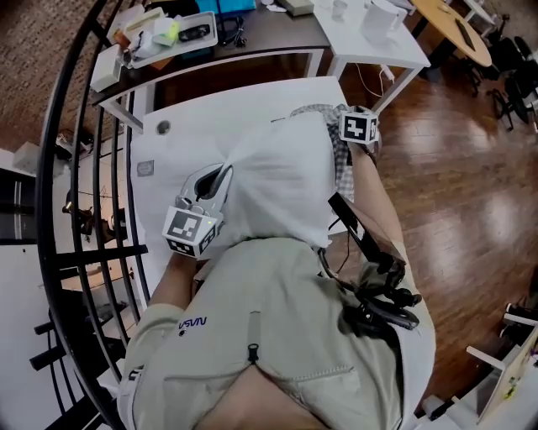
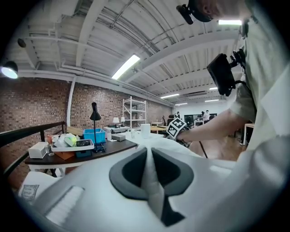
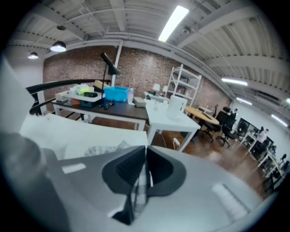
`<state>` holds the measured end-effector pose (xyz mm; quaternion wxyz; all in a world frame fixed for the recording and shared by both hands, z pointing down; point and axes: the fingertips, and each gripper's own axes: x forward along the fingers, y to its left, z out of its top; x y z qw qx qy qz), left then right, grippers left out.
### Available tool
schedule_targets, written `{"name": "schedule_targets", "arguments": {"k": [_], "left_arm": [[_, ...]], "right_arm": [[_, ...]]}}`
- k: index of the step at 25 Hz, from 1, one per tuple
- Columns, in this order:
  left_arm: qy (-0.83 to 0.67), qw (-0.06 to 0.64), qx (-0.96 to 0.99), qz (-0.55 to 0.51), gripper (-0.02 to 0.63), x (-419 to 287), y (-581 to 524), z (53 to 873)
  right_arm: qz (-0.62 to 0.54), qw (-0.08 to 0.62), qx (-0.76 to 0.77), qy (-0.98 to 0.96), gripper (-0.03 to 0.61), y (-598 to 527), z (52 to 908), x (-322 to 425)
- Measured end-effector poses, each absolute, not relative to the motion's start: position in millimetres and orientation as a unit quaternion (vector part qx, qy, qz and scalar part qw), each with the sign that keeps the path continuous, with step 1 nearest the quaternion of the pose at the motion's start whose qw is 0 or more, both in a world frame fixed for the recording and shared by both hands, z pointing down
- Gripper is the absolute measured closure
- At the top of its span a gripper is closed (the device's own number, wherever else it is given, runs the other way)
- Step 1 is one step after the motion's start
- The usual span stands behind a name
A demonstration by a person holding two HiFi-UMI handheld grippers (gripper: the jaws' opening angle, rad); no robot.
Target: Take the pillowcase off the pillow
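My left claw (image 2: 148, 165) pinches one plump white pillow (image 1: 277, 185). My right claw (image 3: 144, 168), its tips hidden in the head view, grips one grey checked pillowcase (image 1: 340, 164), mostly hidden at one o'clock.

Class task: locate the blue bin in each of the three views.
Head view: blue bin at the top edge, left of centre.
Left gripper view: bin left of centre, mid-height.
Right gripper view: bin upper left of centre.
Shared landmark: the dark desk it stands on.

An open loft office or workshop: brick wall (image 3: 136, 63), bare ceiling beams (image 2: 90, 31) with strip lights (image 2: 125, 66), a metal shelf (image 2: 134, 113), cluttered tables (image 1: 269, 38), office chairs (image 3: 223, 121), wooden floor (image 1: 454, 168).
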<state>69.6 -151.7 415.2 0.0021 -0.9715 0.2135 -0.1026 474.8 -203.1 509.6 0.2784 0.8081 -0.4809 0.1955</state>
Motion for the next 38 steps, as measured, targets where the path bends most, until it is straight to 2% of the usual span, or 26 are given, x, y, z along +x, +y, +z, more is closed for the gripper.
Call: {"name": "schedule_targets", "arguments": {"k": [2, 5, 7, 8, 11, 13, 15, 17, 19, 22, 25, 28, 29, 33, 35, 38], "left_arm": [[0.221, -0.005, -0.97, -0.104, 0.59, 70, -159, 422], [0.22, -0.016, -0.967, -0.126, 0.575, 81, -172, 442], [0.214, -0.023, -0.965, -0.149, 0.518, 91, -182, 457], [0.212, -0.026, -0.964, -0.158, 0.488, 94, -186, 461], [0.214, -0.033, -0.963, -0.158, 0.461, 93, -193, 457], [0.226, -0.039, -0.962, -0.149, 0.39, 77, -194, 447], [0.254, -0.047, -0.954, -0.151, 0.343, 43, -195, 445], [0.301, -0.073, -0.937, -0.163, 0.341, -9, -199, 454], [0.358, -0.113, -0.909, -0.18, 0.324, -70, -204, 471], [0.418, -0.168, -0.868, -0.207, 0.297, -142, -202, 498], [0.407, -0.208, -0.857, -0.237, 0.253, -158, -191, 533], [0.376, -0.244, -0.858, -0.25, 0.273, -137, -179, 575], [0.37, -0.252, -0.86, -0.246, 0.285, -128, -176, 585], [0.369, -0.26, -0.872, -0.19, 0.546, -114, -175, 569], [0.372, -0.256, -0.88, -0.146, 0.575, -114, -183, 539], [0.363, -0.224, -0.899, -0.098, 0.58, -108, -194, 493]], "right_arm": [[0.252, 0.313, 0.777, -0.485, 0.561, -187, 552, 474], [0.312, 0.294, 0.732, -0.529, 0.453, -171, 608, 451], [0.328, 0.272, 0.728, -0.537, 0.412, -159, 625, 443], [0.324, 0.257, 0.731, -0.542, 0.41, -155, 625, 439], [0.289, 0.182, 0.756, -0.558, 0.41, -145, 594, 429], [0.264, 0.113, 0.764, -0.578, 0.409, -135, 559, 415], [0.242, 0.062, 0.756, -0.605, 0.408, -120, 527, 390], [0.235, 0.036, 0.735, -0.635, 0.391, -103, 507, 358], [0.246, 0.04, 0.707, -0.662, 0.367, -85, 503, 326], [0.271, 0.093, 0.67, -0.685, 0.311, -60, 517, 287], [0.298, 0.126, 0.657, -0.681, 0.307, -47, 545, 267], [0.317, 0.159, 0.662, -0.66, 0.314, -52, 577, 256], [0.316, 0.172, 0.667, -0.652, 0.343, -55, 584, 254], [0.274, 0.174, 0.71, -0.625, 0.494, -69, 560, 255], [0.245, 0.144, 0.728, -0.624, 0.535, -78, 532, 262], [0.198, 0.116, 0.744, -0.627, 0.548, -92, 488, 275]]}}
